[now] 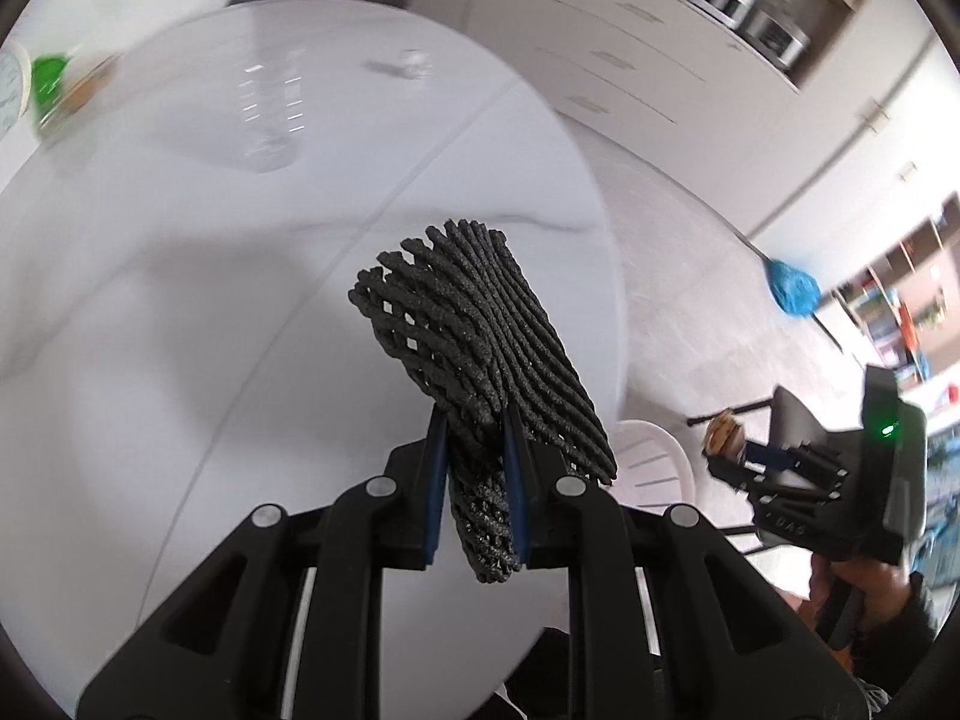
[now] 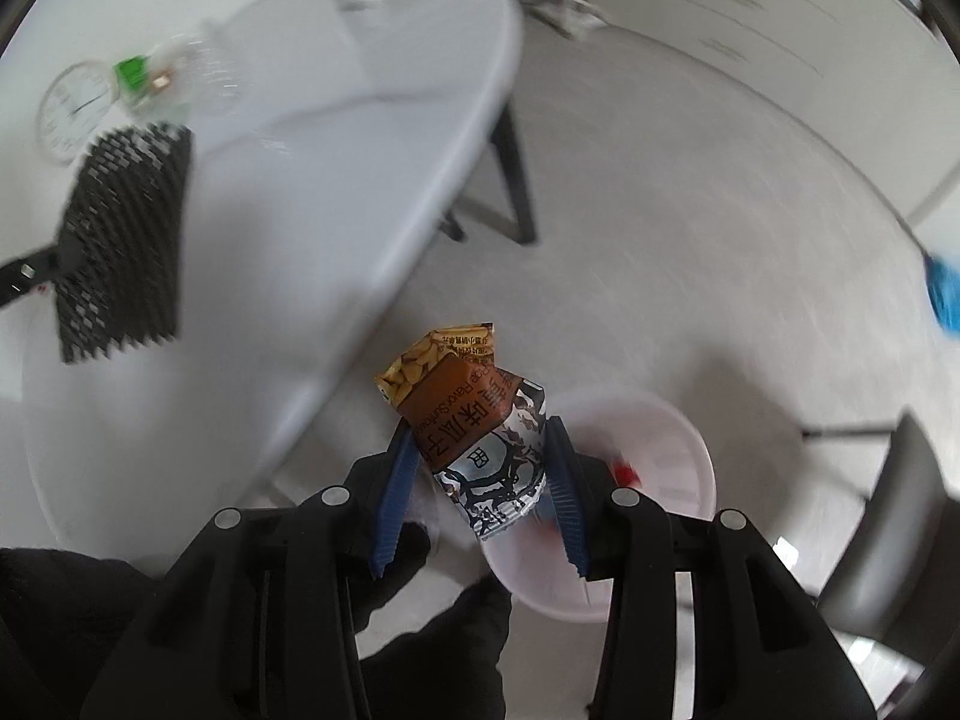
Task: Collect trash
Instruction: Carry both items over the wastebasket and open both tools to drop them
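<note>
Now the left gripper (image 1: 474, 450) is pinching a black foam net (image 1: 474, 336) tightly, while the right gripper (image 2: 477, 474), half open, is clamping a snack wrapper (image 2: 474, 420) near the white bin (image 2: 660, 468); loose grip may be dropping it outside.

Blurred clear bottle (image 1: 270, 114), smeared green-capped item (image 2: 135, 75), bin (image 2: 672, 438) partly behind tongs

You have a black foam net (image 1: 480, 354) pinched at its lower end, so it stands up and fans out wide above the white table (image 1: 180, 330). It is soft, full of little holes, and folded over. Your snack packet (image 2: 474, 420) is brown, yellow and white with writing on it. It is crumpled and tilted, held off the table's edge, just above the white bin (image 2: 672, 462) on the floor.
</note>
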